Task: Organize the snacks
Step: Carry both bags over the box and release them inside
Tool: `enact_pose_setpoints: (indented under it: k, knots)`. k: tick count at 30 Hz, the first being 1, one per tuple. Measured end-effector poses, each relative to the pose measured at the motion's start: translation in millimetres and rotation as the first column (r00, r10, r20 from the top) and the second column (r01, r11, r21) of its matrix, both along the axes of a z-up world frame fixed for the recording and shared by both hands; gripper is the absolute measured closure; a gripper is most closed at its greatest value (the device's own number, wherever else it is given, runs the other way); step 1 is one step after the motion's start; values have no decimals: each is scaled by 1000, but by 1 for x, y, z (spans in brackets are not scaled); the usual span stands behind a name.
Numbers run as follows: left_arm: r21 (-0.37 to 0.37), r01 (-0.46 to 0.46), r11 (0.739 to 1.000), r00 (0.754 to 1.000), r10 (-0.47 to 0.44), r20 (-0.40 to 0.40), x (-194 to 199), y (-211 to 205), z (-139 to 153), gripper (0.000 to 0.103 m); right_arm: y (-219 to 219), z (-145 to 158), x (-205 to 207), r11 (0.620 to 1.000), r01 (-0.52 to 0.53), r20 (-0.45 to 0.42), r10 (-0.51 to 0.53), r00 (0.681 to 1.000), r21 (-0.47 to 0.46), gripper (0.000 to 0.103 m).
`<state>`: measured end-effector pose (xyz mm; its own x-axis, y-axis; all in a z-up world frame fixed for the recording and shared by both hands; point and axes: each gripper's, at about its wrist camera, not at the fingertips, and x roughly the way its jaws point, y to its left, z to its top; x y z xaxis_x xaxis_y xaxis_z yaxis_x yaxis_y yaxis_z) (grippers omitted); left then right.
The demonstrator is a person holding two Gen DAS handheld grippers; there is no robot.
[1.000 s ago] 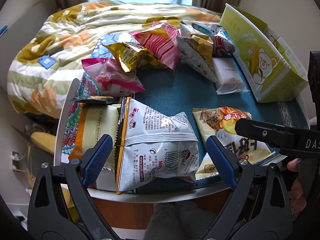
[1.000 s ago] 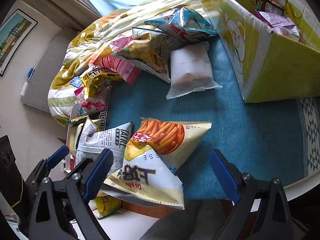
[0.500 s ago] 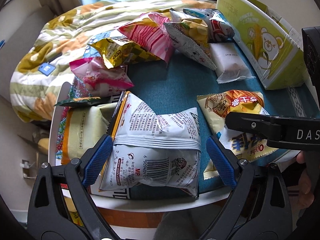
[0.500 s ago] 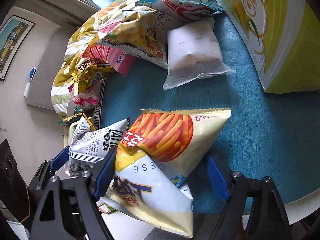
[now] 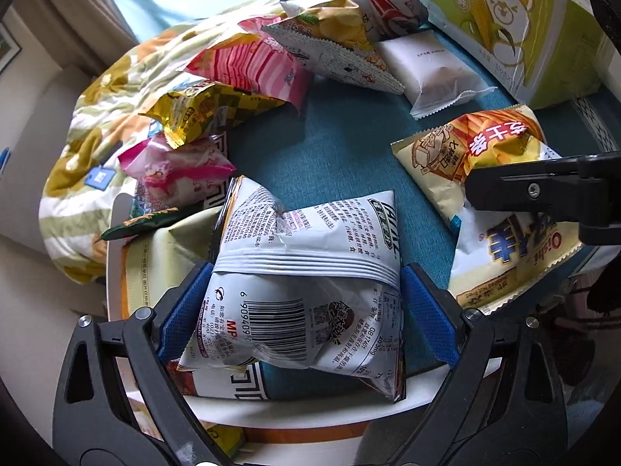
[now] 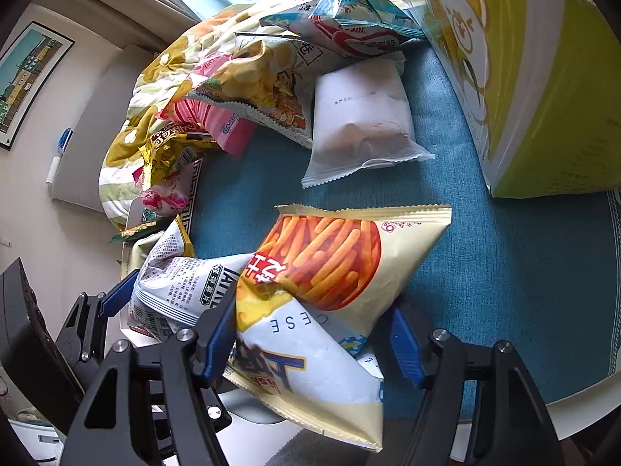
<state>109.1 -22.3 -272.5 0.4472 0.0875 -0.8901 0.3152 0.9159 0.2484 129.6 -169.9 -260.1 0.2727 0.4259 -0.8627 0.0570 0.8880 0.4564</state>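
— Between the blue pads of the right gripper (image 6: 308, 339), what is that?

— A cream and orange crinkly foil bag of cheese sticks (image 6: 330, 283), pictured snack sticks on its front. The jaws are closing on it; the pads press its lower half from both sides and the foil buckles into a fold just ahead of them.

— And the left gripper (image 5: 306, 320)?

— Wide apart, straddling a white and grey foil crisp bag with a barcode (image 5: 306, 283). Each blue pad sits right at a side of that bag, and whether they actually press it I cannot tell. The bag is puffed, back side up, its near corner hanging over the white table rim (image 5: 310, 407).

— Where do the two bags lie relative to each other?

— Side by side on the teal tablecloth (image 6: 485, 252), the crisp bag just left of the right gripper, its corner touching the cheese bag. Ahead of both grippers lies a frosted white sealed pouch (image 6: 361, 120), then a heap of coloured packets. Far right of the right gripper stands a yellow-green cardboard box with a cartoon bear (image 6: 543, 77).

— Anything changed from a second ago?

— Yes. The right jaws stood wide then, clear of the cheese bag; now they pinch it and it fills more of the view. The left gripper has come closer down over the crisp bag, which then lay ahead of its pads.
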Motion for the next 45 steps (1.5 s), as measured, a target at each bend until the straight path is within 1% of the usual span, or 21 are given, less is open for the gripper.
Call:
enact_pose_setpoints:
  k: [3, 5, 8, 10, 16, 23, 26, 34, 38, 42, 45]
  knots:
    - [-15, -1, 1000, 1000, 1, -4, 1, 3, -1, 9, -2, 0, -1, 1000, -3, 3, 3, 1000, 0, 40]
    - [-29, -2, 1000, 1000, 2, -8, 0, 5, 0, 15, -4, 0, -2, 1000, 2, 4, -2, 1000, 4, 41]
    - [-32, -2, 999, 1000, 1, -8, 0, 7, 4, 22, -5, 1, -3, 1000, 6, 8, -6, 1000, 6, 42]
    - [-52, -5, 999, 1000, 5, -10, 0, 11, 8, 24, -5, 1, -3, 1000, 6, 10, -6, 1000, 4, 43]
    - [-94, -15, 995, 1000, 14, -20, -1, 19, 19, 26, -10, 10, -5, 1000, 25, 28, -26, 999, 10, 44]
    - [-115, 3, 993, 1000, 0, 20, -7, 17, 42, 26, -11, 28, -10, 999, 42, 65, -42, 997, 8, 45]
    - [-125, 8, 992, 999, -2, 47, -9, 19, 56, 26, -10, 42, -12, 999, 50, 89, -50, 995, 4, 45]
    - [-197, 19, 980, 990, 9, 143, -10, 34, 107, 26, -7, 93, -20, 997, 75, 189, -73, 979, -5, 45]
    - [-223, 55, 973, 979, -9, 203, -6, 34, 137, 26, -5, 127, -27, 995, 100, 261, -94, 961, -12, 45]
    - [-228, 105, 968, 964, -43, 262, 2, 25, 165, 26, -8, 159, -33, 990, 139, 331, -123, 936, -25, 45]
    - [-242, 123, 962, 957, -50, 284, 11, 13, 181, 26, -18, 179, -37, 983, 180, 380, -156, 912, -29, 45]
